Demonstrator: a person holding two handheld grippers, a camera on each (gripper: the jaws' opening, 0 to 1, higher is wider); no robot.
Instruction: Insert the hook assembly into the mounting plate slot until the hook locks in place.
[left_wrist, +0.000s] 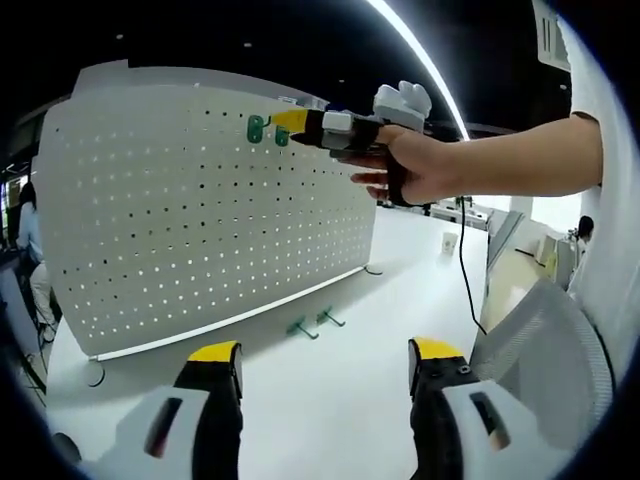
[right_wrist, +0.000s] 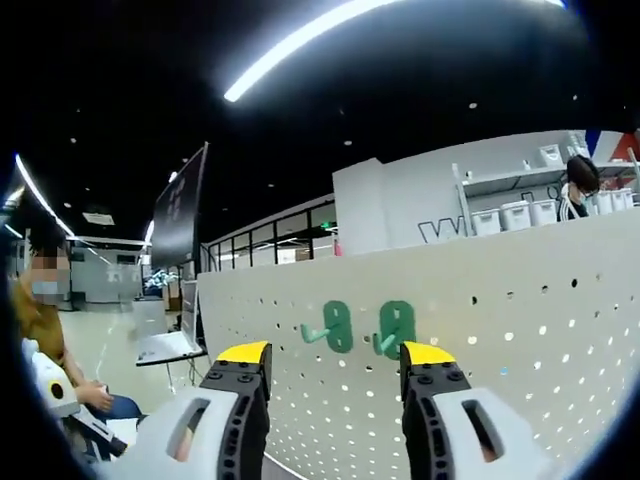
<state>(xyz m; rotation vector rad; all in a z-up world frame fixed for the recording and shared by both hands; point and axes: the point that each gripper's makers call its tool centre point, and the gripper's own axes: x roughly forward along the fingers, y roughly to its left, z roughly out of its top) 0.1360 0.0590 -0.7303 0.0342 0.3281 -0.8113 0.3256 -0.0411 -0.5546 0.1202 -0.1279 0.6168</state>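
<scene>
I look at the white pegboard (left_wrist: 200, 210) standing on the surface (left_wrist: 400, 300). It is my landmark. Near its top edge, two green hooks (left_wrist: 257, 128) sit in its holes side by side. In the right gripper view I see them close up: one hook (right_wrist: 332, 328) and, just beside it, another hook (right_wrist: 394, 330).

My right hand-held gripper (left_wrist: 290, 121) is up near those hooks, held by my hand (left_wrist: 420, 165). In the right gripper view its jaws stand apart and nothing is between them (right_wrist: 335, 360). So it is open and not holding a hook.

In front of the bottom of the pegboard, two more green hooks (left_wrist: 312, 323) lie on the surface. They are not in the board yet.

My left hand-held gripper (left_wrist: 325, 355) hangs low, well away from the pegboard. Its jaws are wide apart and hold nothing.

What could go wrong? I think a hook up top may not be locked all the way. If I bump it with a jaw, it could tip out and fall. The pegboard could also wobble if I push too hard.
</scene>
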